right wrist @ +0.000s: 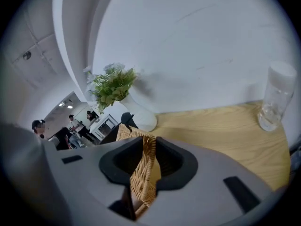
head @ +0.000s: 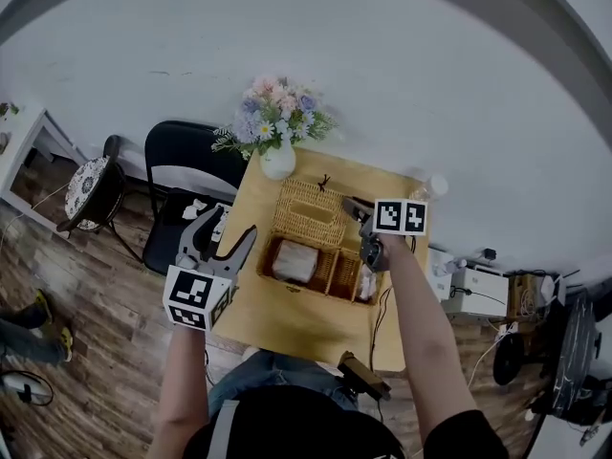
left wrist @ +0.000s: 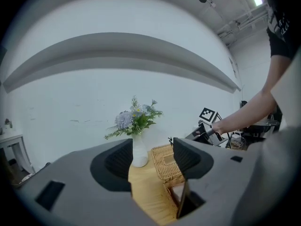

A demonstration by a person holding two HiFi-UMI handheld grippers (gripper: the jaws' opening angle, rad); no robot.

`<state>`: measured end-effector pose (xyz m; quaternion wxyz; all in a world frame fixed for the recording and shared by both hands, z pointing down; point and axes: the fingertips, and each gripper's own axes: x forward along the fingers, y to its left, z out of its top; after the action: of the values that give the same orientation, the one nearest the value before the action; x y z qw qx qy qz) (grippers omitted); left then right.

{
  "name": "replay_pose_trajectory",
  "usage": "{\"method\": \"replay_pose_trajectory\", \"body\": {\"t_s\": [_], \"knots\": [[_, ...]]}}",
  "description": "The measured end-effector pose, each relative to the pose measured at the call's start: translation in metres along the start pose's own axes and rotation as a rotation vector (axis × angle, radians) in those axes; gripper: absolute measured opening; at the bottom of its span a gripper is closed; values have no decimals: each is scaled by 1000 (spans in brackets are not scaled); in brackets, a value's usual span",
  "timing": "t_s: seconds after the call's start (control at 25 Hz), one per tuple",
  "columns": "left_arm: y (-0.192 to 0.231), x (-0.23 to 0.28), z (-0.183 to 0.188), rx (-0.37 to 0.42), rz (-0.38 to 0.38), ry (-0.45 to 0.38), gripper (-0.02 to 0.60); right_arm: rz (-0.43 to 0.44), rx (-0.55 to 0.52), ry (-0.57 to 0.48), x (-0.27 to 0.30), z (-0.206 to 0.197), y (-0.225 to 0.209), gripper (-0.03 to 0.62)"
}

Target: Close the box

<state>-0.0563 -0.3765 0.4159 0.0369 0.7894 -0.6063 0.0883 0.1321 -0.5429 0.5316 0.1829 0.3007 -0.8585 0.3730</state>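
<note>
**A:** Right gripper view: the right gripper (right wrist: pixel 149 160) is pinching the rim of the wicker lid (right wrist: pixel 142 175), and only a narrow strip of weave sits between the pads.

**B:** Where is the box?

**A:** The box (head: pixel 320 268) sits on the wooden table (head: pixel 287 325), just in front of the vase (head: pixel 277 161). It is open, with its compartments and what is in them showing. The lid is hinged back toward the vase.

**B:** And the left gripper (head: pixel 228 233)?

**A:** Its jaws are spread with nothing in them. It hangs off the box's left side, clear of it.

**B:** Risks?

**A:**
1. The hold is thin and on a corner, so the lid may slip out and drop.
2. Nothing steadies the box. A pull off the hinge's arc would likely drag it, perhaps into the vase or the glass (right wrist: pixel 275 95) nearby.
3. The contents may stop the lid from seating. I can't tell their height.
</note>
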Motion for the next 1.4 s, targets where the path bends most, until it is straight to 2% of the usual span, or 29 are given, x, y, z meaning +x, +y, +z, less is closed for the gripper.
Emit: {"method": "replay_pose_trajectory", "body": {"t_s": [0.28, 0.44, 0.56, 0.76, 0.96, 1.24, 1.4], "knots": [[-3, -14, 8, 7, -30, -54, 275, -42, -239, -47, -24, -3, 37, 95], [-6, -21, 10, 6, -45, -66, 275, -96, -409, -61, -35, -11, 55, 95], [-7, -26, 9, 6, -58, -70, 275, -131, -496, -72, -42, -19, 65, 97], [-7, -35, 6, -11, -67, -76, 275, -161, -584, -58, -56, -35, 84, 91], [-8, -40, -3, -31, -80, -71, 275, -144, -617, -29, -65, -55, 97, 92], [-13, -47, -8, -33, -109, -72, 275, -114, -682, 73, -72, -94, 111, 111], [-15, -50, -9, -31, -122, -73, 275, -116, -754, 148, -72, -118, 115, 125]]}}
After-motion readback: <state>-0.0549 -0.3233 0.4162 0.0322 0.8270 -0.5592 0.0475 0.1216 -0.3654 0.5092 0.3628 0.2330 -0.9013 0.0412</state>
